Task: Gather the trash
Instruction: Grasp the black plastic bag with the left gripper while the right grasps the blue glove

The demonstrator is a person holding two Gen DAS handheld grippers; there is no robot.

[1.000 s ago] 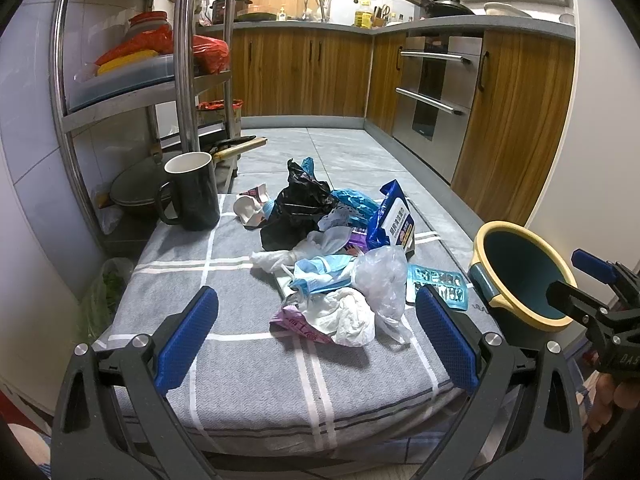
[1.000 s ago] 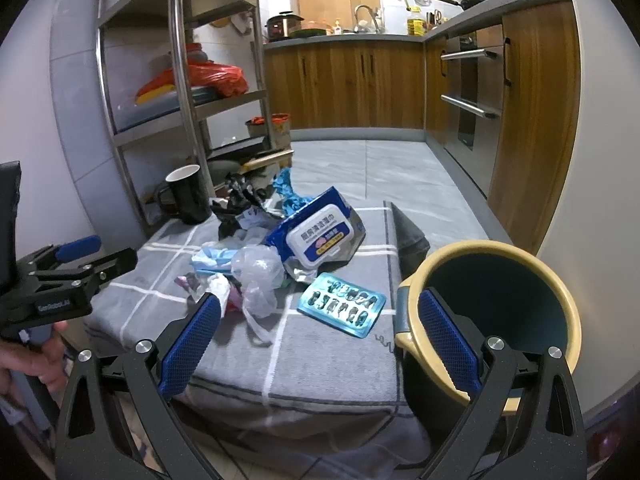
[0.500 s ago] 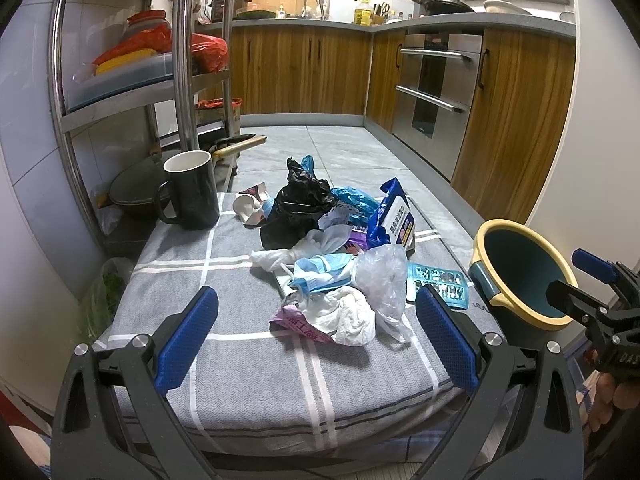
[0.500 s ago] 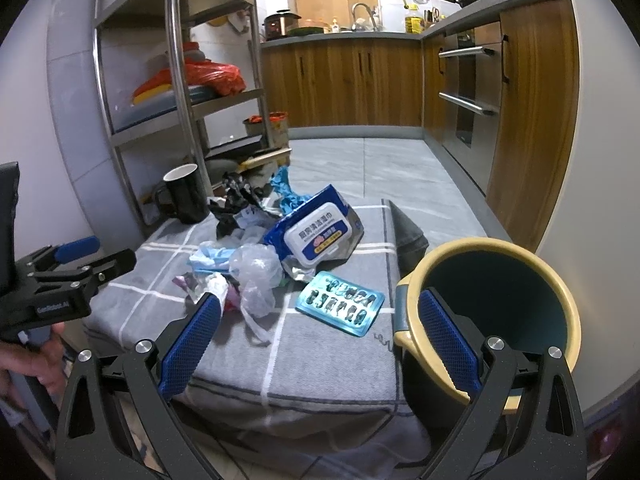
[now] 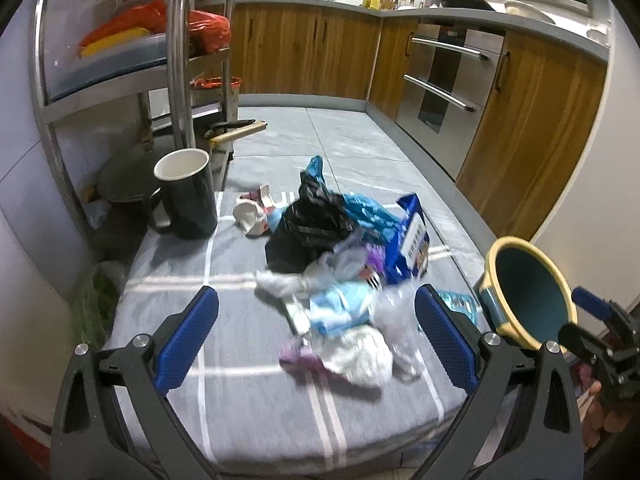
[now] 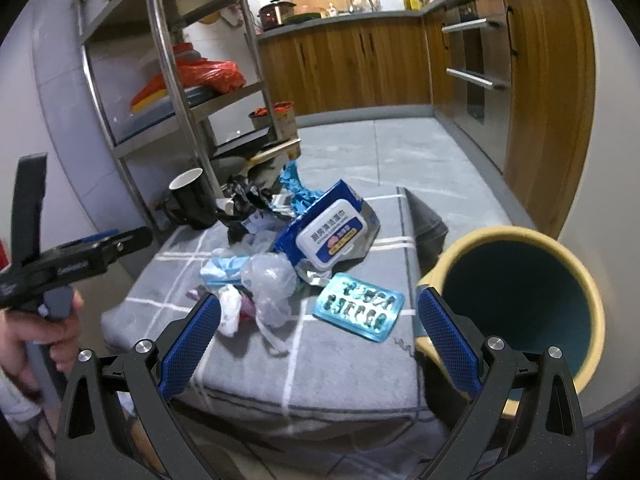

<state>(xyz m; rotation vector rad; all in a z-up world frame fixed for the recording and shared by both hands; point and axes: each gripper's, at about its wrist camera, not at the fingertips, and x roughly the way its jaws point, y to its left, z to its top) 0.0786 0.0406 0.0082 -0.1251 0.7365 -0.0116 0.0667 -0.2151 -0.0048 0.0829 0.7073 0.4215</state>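
Both grippers gape wide and hold nothing: the left gripper (image 5: 316,332) above the table's near edge, the right gripper (image 6: 318,334) beside the bin (image 6: 520,296) at the table's (image 5: 240,412) right edge. The trash pile (image 5: 340,280) lies mid-table, a mug (image 5: 188,194) at the far left corner.

Matt woven cloth (image 5: 240,408) (grey), glossy mug (image 5: 188,196).

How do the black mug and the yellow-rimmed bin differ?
The black mug is black outside and white inside; the bin has a yellow rim and teal inside. The mug stands on the grey cloth; the bin sits beside the cloth's edge. The bin looks much wider. The mug has a handle. Both are open-topped, and nothing shows inside either.
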